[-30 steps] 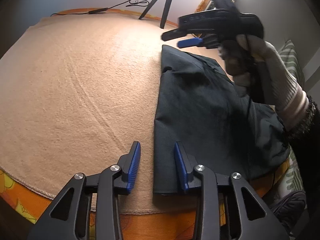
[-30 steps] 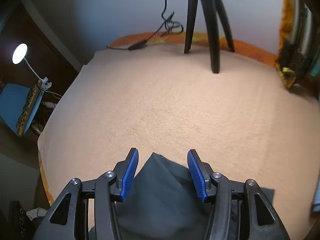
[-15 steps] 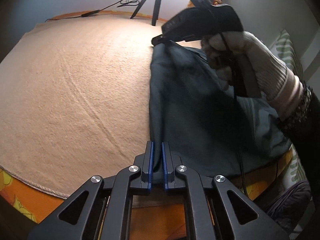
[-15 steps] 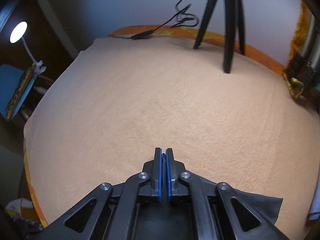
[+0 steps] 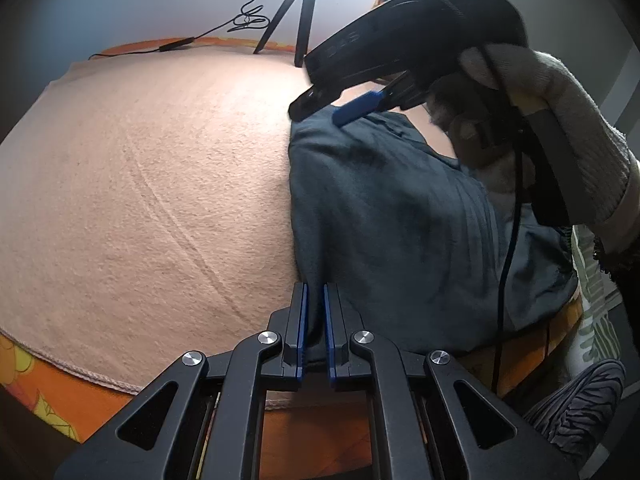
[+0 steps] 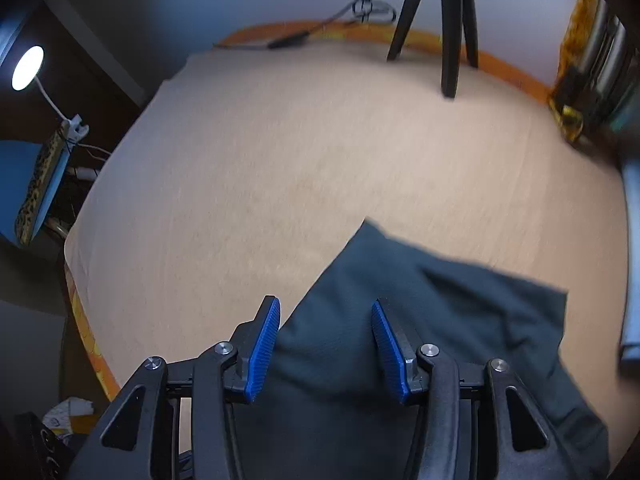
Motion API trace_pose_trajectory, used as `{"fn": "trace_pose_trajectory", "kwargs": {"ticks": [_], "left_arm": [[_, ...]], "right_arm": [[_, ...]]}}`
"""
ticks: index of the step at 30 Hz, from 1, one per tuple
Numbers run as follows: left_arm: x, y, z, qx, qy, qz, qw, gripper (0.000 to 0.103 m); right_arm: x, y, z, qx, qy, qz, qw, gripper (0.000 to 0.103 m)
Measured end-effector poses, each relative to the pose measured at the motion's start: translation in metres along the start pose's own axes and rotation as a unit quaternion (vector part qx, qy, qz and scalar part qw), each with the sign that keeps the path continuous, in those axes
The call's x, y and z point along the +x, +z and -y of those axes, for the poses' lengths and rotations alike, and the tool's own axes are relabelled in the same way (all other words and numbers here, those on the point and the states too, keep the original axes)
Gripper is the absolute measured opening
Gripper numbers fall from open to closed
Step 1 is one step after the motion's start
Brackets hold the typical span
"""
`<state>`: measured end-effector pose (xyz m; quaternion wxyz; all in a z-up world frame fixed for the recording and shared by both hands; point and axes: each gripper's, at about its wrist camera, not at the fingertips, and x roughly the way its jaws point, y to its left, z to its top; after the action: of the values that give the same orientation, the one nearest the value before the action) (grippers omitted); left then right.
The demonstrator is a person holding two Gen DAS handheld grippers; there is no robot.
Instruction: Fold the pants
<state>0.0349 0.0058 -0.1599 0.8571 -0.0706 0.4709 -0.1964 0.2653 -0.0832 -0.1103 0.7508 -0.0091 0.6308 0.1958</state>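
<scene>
Dark grey folded pants point(image 5: 392, 232) lie on the right part of a peach blanket point(image 5: 140, 184). My left gripper point(image 5: 314, 294) is shut on the pants' near left corner at the blanket's front edge. Over the far left corner hovers my right gripper point(image 5: 332, 106), held by a hand in a light knitted glove point(image 5: 560, 120). In the right wrist view the right gripper point(image 6: 326, 312) has its jaws opening. The pants point(image 6: 440, 320) lie below and between the blue pads, with no pad pressing on the cloth. The far corner point(image 6: 366, 222) rests on the blanket.
A black tripod point(image 5: 304, 12) stands at the blanket's far edge, with a black cable point(image 5: 176, 44) beside it. An orange patterned sheet point(image 5: 48, 400) shows under the blanket's front edge. A lit desk lamp point(image 6: 27, 68) is off to the left.
My left gripper closed on the pants' near corner and stays shut. My right gripper shut on the far corner, then opened again and rose off it, leaving the corner on the blanket.
</scene>
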Motion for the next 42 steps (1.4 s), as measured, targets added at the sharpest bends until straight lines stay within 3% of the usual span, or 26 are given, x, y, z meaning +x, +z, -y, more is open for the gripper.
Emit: {"fn": "trace_pose_trajectory", "kwargs": {"ticks": [9,14,18,22,24,25,30,33,35,38,42], "left_arm": [[-0.008,-0.005,0.000,0.007,-0.005,0.007,0.9999,0.006],[-0.007,-0.002,-0.001,0.011,-0.004,0.008,0.9999,0.006],[-0.005,-0.001,-0.002,0.003,0.006,0.005,1.0000,0.006],[-0.002,0.001,-0.004,0.005,0.021,0.006,0.9998,0.013],[0.001,0.003,-0.002,0.009,0.026,0.006,0.9996,0.031],[0.002,0.004,-0.001,0.009,0.030,0.009,0.9995,0.046],[0.013,0.012,-0.001,0.006,0.027,0.005,0.9996,0.049],[0.022,0.015,-0.003,-0.004,0.019,-0.004,0.9998,0.048],[0.023,0.016,-0.005,-0.018,0.016,0.002,0.9997,0.026],[0.013,0.020,0.001,-0.017,0.003,0.026,0.9995,0.008],[-0.007,0.026,0.026,0.024,-0.009,0.068,0.9974,0.005]], "right_arm": [[0.028,0.002,-0.026,-0.007,-0.057,-0.042,0.997,0.051],[0.035,0.004,-0.039,-0.026,-0.086,-0.045,0.995,0.052],[0.033,-0.004,-0.048,-0.053,-0.110,-0.029,0.992,0.038],[0.021,-0.019,-0.030,-0.026,-0.083,-0.014,0.996,0.017],[0.015,-0.024,-0.018,-0.004,-0.054,-0.009,0.998,0.009],[0.012,-0.026,-0.010,0.007,-0.039,-0.003,0.999,0.006],[-0.003,-0.038,0.007,0.038,0.005,0.022,0.999,0.002],[-0.017,-0.042,0.017,0.051,0.026,0.038,0.998,0.001],[-0.029,-0.046,0.030,0.060,0.040,0.053,0.996,0.001],[-0.048,-0.058,0.040,0.075,0.065,0.078,0.992,0.001],[-0.073,-0.074,0.060,0.104,0.091,0.110,0.984,0.001]]}}
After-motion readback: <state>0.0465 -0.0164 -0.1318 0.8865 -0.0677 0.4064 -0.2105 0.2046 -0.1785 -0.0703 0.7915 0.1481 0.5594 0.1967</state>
